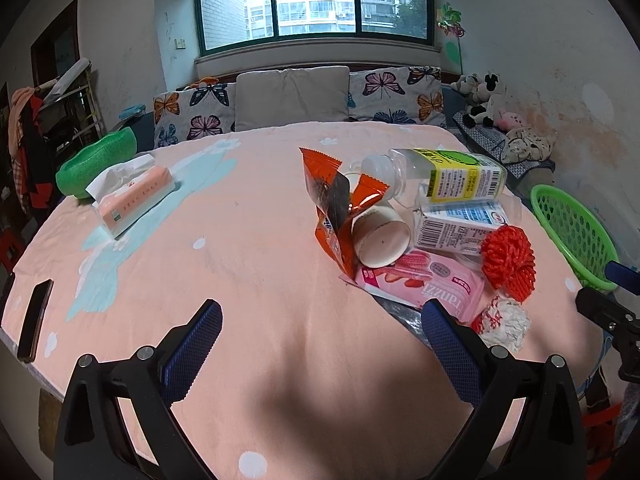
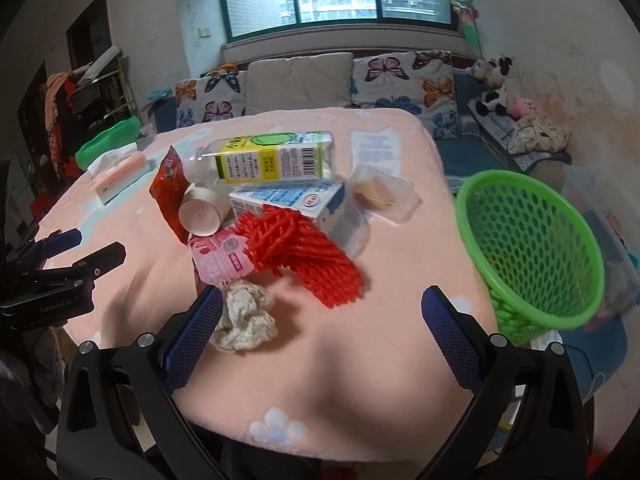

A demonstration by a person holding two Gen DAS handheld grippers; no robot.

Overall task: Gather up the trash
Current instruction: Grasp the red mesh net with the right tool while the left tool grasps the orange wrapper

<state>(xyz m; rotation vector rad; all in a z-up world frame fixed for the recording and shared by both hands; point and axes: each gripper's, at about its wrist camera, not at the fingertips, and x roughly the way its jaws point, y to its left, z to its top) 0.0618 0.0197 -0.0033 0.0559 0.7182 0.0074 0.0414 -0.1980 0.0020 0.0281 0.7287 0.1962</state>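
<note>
A heap of trash lies on the pink bedspread: a clear plastic bottle (image 1: pixel 448 176) (image 2: pixel 264 158), a white and blue carton (image 1: pixel 460 222) (image 2: pixel 296 200), a paper cup (image 1: pixel 380 238) (image 2: pixel 200 212), an orange wrapper (image 1: pixel 334 204), a pink wrapper (image 1: pixel 424 284) (image 2: pixel 218 258), red foam netting (image 1: pixel 508 262) (image 2: pixel 308 254) and a crumpled tissue (image 2: pixel 244 316) (image 1: pixel 504 320). A green mesh basket (image 2: pixel 532 248) (image 1: pixel 576 228) stands at the right. My left gripper (image 1: pixel 322 344) is open over bare bedspread. My right gripper (image 2: pixel 322 336) is open, its left finger beside the tissue.
A tissue pack (image 1: pixel 132 196) and a green bowl-shaped thing (image 1: pixel 96 162) sit at the far left. A dark phone (image 1: pixel 34 320) lies near the left edge. Pillows (image 1: pixel 292 96) line the back, stuffed toys (image 1: pixel 484 100) at the back right. A clear empty packet (image 2: pixel 380 192) lies behind the carton.
</note>
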